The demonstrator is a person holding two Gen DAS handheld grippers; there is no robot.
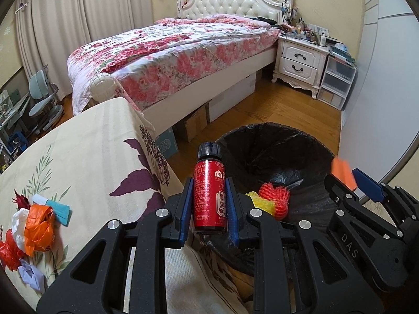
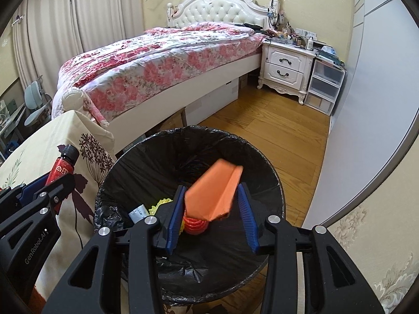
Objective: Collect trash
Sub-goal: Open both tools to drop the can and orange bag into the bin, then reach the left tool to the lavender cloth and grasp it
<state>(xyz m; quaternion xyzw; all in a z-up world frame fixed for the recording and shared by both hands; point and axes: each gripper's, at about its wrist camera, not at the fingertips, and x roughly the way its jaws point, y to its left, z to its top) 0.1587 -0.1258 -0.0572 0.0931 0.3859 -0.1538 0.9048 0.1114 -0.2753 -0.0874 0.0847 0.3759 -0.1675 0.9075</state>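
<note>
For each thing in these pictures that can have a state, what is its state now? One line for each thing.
left gripper: shut on the red bottle
red bottle: upright, cap on, held near the bin rim
right gripper: open, above the bin
orange paper: folded, blurred, loose between the jaws
trash bin: open, black liner, some trash inside
nightstand: both drawers closed
table trash: not collected yet
</note>
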